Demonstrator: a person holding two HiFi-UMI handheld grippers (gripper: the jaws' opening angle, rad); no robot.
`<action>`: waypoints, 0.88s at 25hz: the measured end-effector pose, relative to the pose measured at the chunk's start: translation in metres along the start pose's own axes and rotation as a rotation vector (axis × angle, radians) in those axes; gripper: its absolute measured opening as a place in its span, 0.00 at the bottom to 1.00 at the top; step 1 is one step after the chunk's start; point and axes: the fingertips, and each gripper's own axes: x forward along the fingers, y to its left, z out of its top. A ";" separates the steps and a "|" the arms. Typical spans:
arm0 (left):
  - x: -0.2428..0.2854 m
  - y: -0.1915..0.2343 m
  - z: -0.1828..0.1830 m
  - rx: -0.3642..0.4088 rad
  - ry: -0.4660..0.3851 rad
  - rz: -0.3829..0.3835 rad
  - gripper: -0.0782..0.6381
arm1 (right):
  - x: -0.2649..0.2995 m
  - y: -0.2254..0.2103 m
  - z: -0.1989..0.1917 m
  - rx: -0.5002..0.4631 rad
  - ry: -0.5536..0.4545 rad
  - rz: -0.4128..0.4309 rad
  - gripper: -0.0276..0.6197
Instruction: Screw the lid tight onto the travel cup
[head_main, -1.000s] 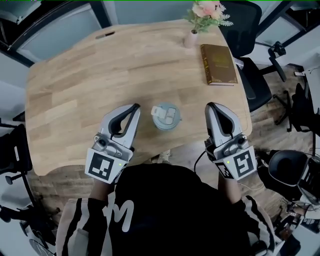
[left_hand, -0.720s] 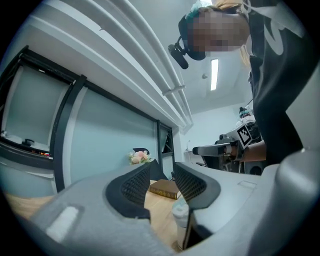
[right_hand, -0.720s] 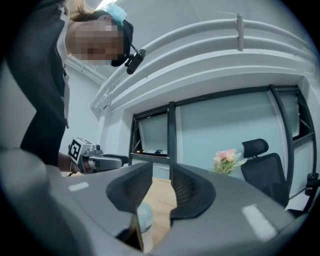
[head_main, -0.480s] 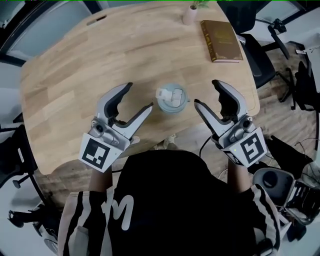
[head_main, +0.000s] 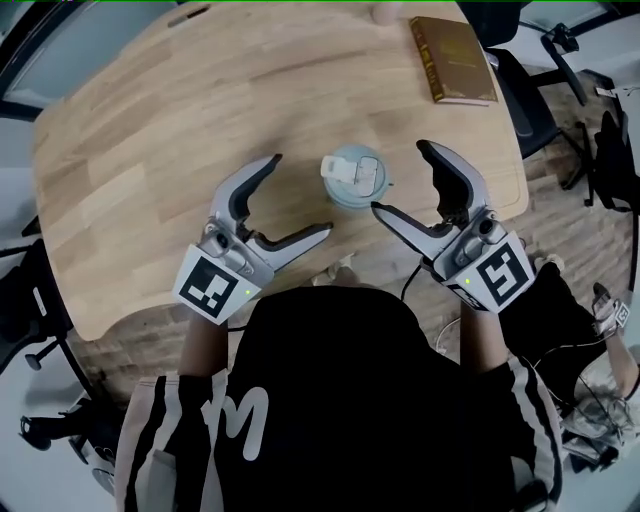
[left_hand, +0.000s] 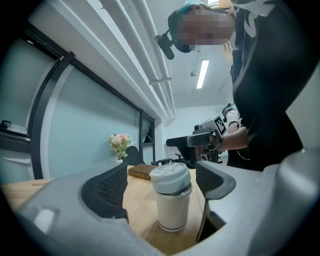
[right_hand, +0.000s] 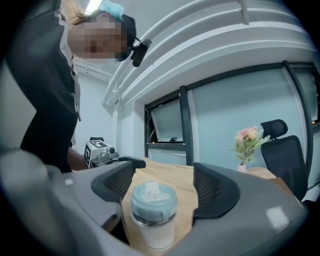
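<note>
i'm watching both grippers change: the left gripper and the right gripper were closed a second ago, and their jaws have just been opening, now spreading wide with nothing pressed between the pads. they have also been dropping in over the near edge of the pale wooden table, one on each side of the white cylindrical travel cup with its pale blue-green round lid. each gripper view is showing the cup standing ahead in the gap of the jaws, untouched. i'm reading this as lining up for a grasp, one gripper steadying the body and one turning the lid. the cup is standing upright close to the table's near edge, long axis vertical, lid facing up; in the left gripper view the lid is looking slightly tilted, so it's probably not screwed home yet
</note>
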 end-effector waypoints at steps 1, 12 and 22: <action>0.002 -0.001 -0.005 -0.010 0.006 -0.006 0.71 | 0.002 0.002 -0.003 0.001 0.005 0.008 0.61; 0.025 -0.015 -0.045 -0.031 0.062 -0.067 0.75 | 0.019 0.010 -0.024 0.023 0.046 0.068 0.69; 0.050 -0.022 -0.071 -0.034 0.121 -0.107 0.75 | 0.033 0.013 -0.041 0.028 0.094 0.121 0.72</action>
